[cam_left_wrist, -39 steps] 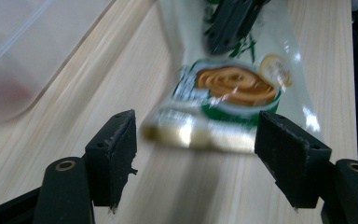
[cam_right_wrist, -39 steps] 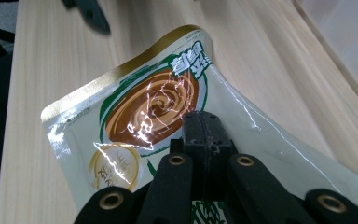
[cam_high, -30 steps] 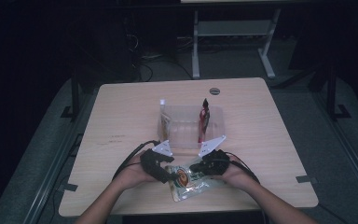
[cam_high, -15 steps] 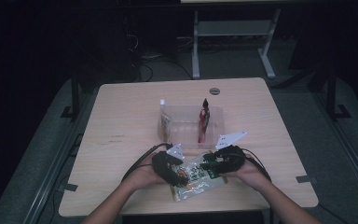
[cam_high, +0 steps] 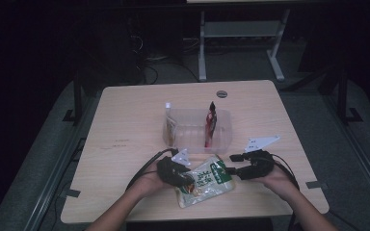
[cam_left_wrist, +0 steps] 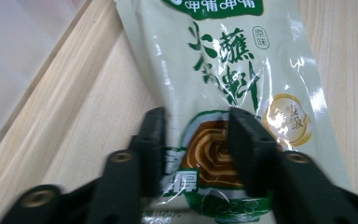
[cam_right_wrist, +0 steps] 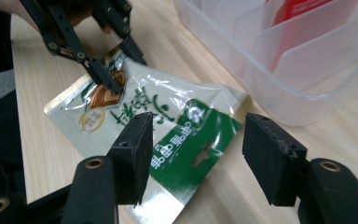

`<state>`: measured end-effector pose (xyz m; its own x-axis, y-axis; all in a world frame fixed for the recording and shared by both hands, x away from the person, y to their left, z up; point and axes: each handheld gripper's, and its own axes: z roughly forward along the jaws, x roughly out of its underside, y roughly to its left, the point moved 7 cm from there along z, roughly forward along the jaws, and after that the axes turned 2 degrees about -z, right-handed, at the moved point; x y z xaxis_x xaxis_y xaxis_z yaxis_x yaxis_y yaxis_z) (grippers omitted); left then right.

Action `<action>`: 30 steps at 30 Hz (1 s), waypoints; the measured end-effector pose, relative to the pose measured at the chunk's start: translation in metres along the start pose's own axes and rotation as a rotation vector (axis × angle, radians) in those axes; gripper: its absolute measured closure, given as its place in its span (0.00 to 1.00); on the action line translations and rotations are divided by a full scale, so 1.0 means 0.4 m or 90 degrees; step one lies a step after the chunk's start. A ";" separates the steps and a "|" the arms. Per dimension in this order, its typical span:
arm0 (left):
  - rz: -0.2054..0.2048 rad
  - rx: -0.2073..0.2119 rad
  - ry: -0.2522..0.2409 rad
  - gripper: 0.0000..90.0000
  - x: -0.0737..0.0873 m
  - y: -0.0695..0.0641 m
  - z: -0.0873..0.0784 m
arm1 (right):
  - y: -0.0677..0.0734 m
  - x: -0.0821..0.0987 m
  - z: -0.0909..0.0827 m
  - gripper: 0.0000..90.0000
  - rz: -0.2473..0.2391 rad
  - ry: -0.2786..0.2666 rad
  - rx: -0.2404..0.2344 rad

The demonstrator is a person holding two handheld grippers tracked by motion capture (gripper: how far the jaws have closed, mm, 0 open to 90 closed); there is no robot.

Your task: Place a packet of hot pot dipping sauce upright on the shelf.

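Jaws of the left gripper (cam_left_wrist: 193,140) straddle the printed end of the sauce pouch (cam_high: 204,179), set apart on either side of it and not clearly pinching; from these views I cannot tell whether they bite the film. The right gripper (cam_right_wrist: 198,144) stands released, jaws wide, aimed at the green header with its hang slot. The pouch lies flat on the table (cam_high: 125,110) at the near edge, at 6 o'clock from the clear divided bin (cam_high: 221,126). It looks light, soft and glossy, so likely slippery. The flat sealed header seems the safest hold; squeezing the filled belly risks bursting it.
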<state>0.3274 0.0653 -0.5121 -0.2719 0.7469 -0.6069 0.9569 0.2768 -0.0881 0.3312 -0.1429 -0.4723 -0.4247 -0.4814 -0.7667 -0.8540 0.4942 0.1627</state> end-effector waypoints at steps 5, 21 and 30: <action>-0.002 0.010 -0.011 0.93 0.001 0.001 0.000 | -0.010 -0.010 -0.011 0.43 0.007 -0.020 0.002; 0.001 0.024 -0.091 1.00 0.007 0.020 -0.104 | -0.004 -0.018 0.004 0.25 0.048 -0.026 -0.074; 0.009 0.003 -0.121 1.00 0.018 0.026 -0.165 | 0.011 -0.053 0.025 0.27 0.040 -0.036 -0.110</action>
<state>0.3286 0.1135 -0.4654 -0.2347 0.6229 -0.7463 0.9611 0.2636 -0.0822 0.3395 -0.1231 -0.4615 -0.4648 -0.4096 -0.7850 -0.8675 0.3882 0.3110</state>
